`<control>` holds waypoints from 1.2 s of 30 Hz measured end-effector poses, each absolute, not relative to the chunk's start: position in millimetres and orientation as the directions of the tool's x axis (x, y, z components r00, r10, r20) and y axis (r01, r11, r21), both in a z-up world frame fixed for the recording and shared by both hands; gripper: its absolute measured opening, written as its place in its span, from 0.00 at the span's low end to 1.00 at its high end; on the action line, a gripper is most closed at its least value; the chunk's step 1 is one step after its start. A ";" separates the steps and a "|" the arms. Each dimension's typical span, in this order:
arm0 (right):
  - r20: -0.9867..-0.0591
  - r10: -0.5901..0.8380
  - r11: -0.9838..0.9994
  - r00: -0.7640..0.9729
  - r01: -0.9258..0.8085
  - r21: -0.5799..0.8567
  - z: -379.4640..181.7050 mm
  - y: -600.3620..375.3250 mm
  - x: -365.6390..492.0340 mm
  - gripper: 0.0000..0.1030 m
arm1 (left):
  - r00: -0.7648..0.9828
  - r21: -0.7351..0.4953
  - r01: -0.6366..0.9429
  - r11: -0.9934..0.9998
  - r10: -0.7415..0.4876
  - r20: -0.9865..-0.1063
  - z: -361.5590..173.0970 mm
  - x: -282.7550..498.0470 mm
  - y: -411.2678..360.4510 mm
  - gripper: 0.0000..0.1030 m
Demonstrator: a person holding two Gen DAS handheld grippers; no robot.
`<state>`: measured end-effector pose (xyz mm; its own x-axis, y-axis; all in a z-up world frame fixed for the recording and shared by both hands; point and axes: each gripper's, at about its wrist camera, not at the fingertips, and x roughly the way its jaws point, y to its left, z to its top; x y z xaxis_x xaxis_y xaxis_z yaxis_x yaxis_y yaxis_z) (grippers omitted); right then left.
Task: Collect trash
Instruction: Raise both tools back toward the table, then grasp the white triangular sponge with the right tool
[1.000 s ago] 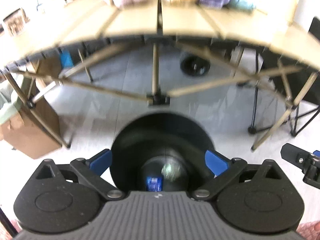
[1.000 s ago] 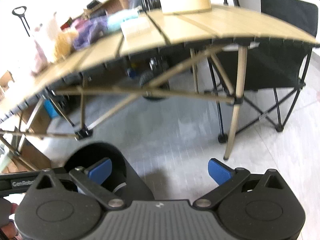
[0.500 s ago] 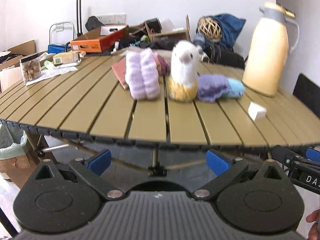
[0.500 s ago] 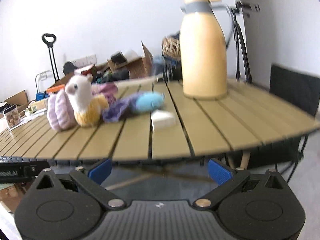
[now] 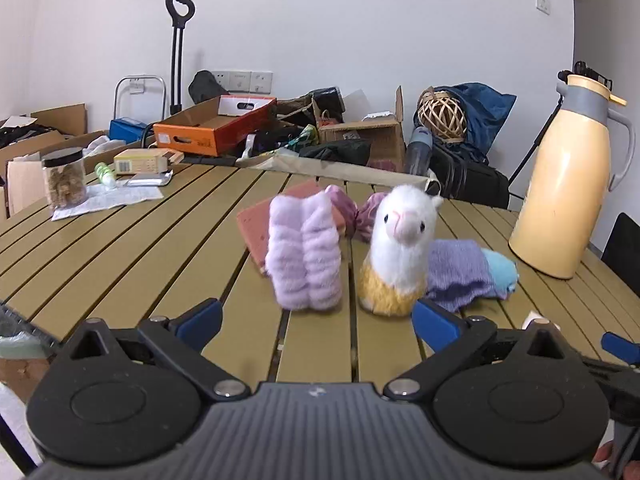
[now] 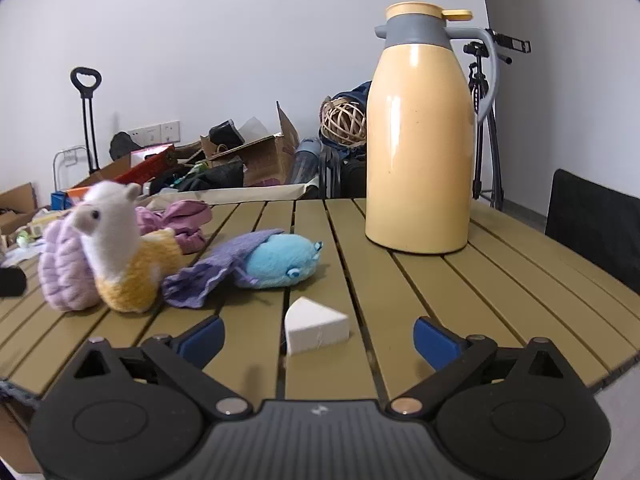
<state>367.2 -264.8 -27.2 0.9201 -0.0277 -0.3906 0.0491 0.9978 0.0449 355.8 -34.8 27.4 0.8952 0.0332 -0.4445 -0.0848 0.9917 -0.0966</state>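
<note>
step: we line up right tongs (image 6: 318, 330) on white wedge (image 6: 315, 326), nothing grasped
tongs: both spread, empty
next: we advance, clamp the wedge

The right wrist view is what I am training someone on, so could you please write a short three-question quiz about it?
1. True or false: the white wedge lies between the open fingers of the right gripper.
2. What stands upright at the back right of the table? A) a thermos B) a kettle on a stove C) a vase
3. Fill in: the blue plush is partly covered by a ____ cloth.

Key: 1 true; 2 A, the yellow thermos; 3 purple.
</note>
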 end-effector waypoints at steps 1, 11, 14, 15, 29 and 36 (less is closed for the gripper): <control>-0.391 -0.030 0.998 0.920 0.051 0.043 -28.8 -264.5 373.1 0.93 | 0.898 -0.099 -0.076 0.992 0.025 -0.439 28.3 359.5 -34.0 1.00; -0.388 -0.058 0.996 0.920 0.082 0.046 -42.8 -265.9 402.2 0.65 | 0.894 -0.122 -0.085 0.989 0.021 -0.448 19.5 378.3 -18.2 1.00; -0.388 -0.066 0.995 0.919 0.090 0.042 -44.8 -265.3 403.0 0.53 | 0.888 -0.127 -0.090 0.988 0.022 -0.459 17.5 379.6 -16.1 1.00; -0.391 -0.066 0.995 0.918 0.089 0.040 -45.7 -264.4 403.6 0.51 | 0.887 -0.130 -0.090 0.987 0.020 -0.462 16.8 379.3 -15.4 1.00; -0.367 -0.052 0.998 0.929 0.058 0.008 -41.2 -253.8 392.4 0.27 | 0.899 -0.134 -0.067 0.989 0.001 -0.438 17.8 375.7 -14.4 1.00; -0.333 -0.055 0.997 0.941 0.067 0.025 -34.0 -262.2 378.6 0.27 | 0.915 -0.127 0.003 0.992 -0.054 -0.400 22.7 377.9 -39.5 1.00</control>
